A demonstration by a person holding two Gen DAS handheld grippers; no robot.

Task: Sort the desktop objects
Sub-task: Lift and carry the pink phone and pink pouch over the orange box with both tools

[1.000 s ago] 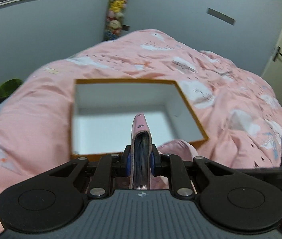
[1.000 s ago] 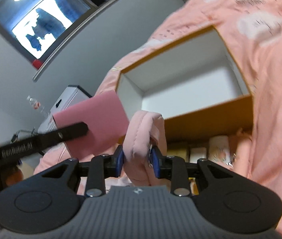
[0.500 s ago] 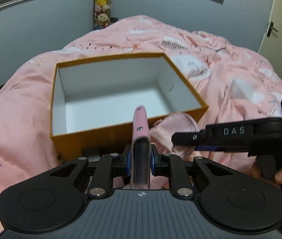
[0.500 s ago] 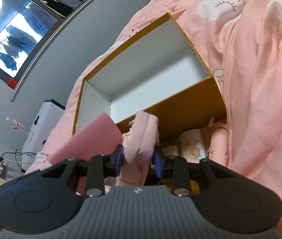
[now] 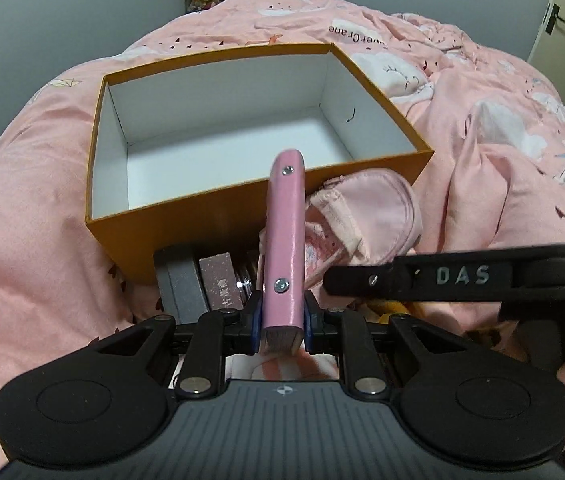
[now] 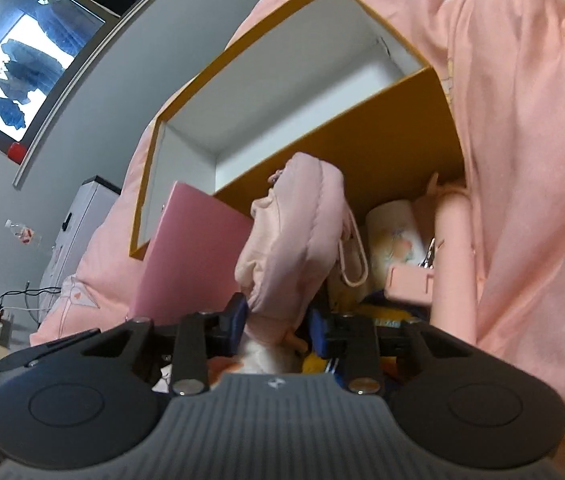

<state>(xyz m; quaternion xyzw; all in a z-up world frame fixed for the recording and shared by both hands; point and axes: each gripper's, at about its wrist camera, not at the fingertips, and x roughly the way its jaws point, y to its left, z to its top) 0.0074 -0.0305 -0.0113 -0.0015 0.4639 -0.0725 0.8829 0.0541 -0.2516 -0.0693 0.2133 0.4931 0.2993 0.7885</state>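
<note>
My left gripper (image 5: 282, 320) is shut on a pink notebook (image 5: 284, 240), which stands on edge with its screwed spine toward the camera. The notebook's far end reaches over the front wall of an open orange box (image 5: 202, 232) that is white inside. My right gripper (image 6: 280, 320) is shut on a soft pink pouch (image 6: 294, 232), just in front of the same box (image 6: 362, 136). The pouch (image 5: 370, 208) hangs right of the notebook, with one black finger (image 5: 458, 276) of the right gripper crossing below it. The notebook's cover (image 6: 190, 256) shows left of the pouch.
The box lies on a rumpled pink duvet (image 5: 482, 120). In front of it lie a grey case (image 5: 182, 284), a maroon case (image 5: 222, 280), a printed cup (image 6: 394, 240), a pink bottle (image 6: 454, 248) and other small things. A white cabinet (image 6: 82, 216) stands at the left.
Both grippers have sunk toward the pile in front of the box, each keeping its load. The notebook's spine has tipped up into view. The right gripper's finger has come into the left view.
</note>
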